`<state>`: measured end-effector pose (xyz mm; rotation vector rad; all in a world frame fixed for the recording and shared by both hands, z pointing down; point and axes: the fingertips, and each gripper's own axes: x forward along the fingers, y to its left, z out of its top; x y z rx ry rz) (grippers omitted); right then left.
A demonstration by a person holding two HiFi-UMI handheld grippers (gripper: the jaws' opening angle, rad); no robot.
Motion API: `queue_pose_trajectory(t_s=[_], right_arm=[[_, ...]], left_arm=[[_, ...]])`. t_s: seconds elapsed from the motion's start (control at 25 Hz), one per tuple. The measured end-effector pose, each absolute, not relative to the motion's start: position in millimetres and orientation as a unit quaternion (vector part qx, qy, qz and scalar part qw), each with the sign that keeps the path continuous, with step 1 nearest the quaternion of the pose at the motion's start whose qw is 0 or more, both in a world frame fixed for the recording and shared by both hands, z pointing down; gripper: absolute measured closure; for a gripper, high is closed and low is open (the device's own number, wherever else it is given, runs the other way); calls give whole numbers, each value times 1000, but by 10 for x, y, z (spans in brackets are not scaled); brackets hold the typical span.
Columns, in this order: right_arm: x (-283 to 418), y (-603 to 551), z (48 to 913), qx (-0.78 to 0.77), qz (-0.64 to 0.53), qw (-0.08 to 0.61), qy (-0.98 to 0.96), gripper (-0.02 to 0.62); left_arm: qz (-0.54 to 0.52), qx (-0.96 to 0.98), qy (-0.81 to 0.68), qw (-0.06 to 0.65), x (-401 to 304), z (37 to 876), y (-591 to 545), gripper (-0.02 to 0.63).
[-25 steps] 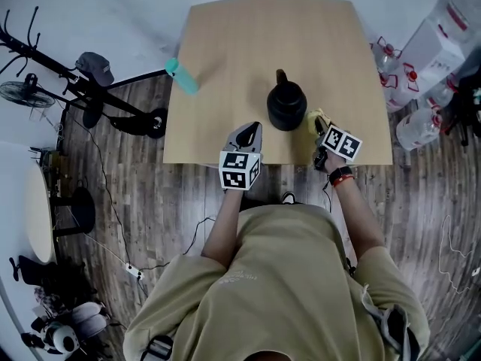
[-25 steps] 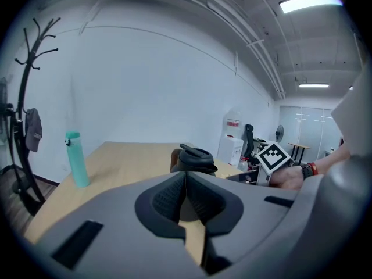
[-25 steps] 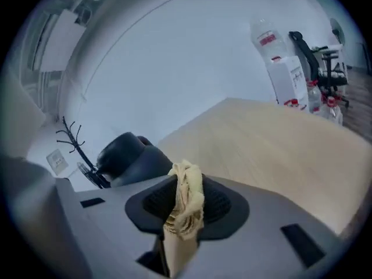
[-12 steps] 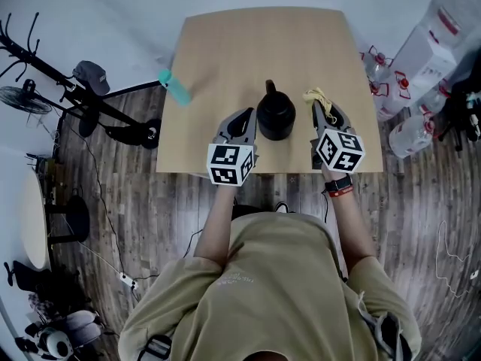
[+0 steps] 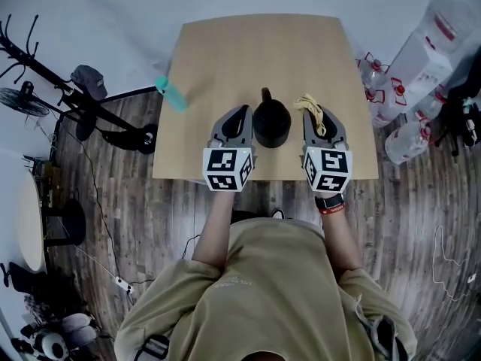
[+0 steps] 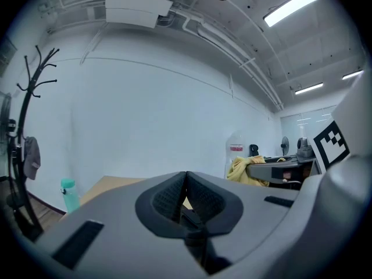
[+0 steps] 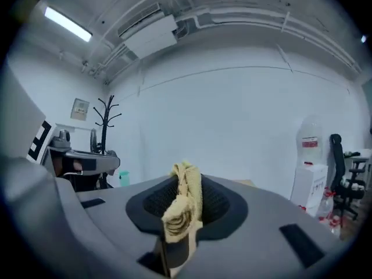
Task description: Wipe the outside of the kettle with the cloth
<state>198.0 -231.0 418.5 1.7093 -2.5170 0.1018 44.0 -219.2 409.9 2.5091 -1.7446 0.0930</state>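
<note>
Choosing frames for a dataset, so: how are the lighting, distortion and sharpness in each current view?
Head view: even light, no motion blur, fisheye bows the table edges; the kettle is a dark, detail-poor shape. Left gripper view: round black vignette, ceiling light blown out top right. Right gripper view: same vignette, cloth clear in the right gripper.

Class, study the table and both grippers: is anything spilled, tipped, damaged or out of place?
Nothing stands out. The kettle stands upright on the table between the grippers. The right gripper is shut on the yellow cloth, and the left gripper is shut and empty. No spill shows.
</note>
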Motion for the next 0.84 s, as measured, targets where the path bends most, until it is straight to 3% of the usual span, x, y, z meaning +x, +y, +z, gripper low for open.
queue_pose_trajectory(t_s=[0.84], right_arm=[[1886,-2307,4311,568,68,36,-819,488]], left_arm=[[29,828,-559,46,350,4171,-2210,581]])
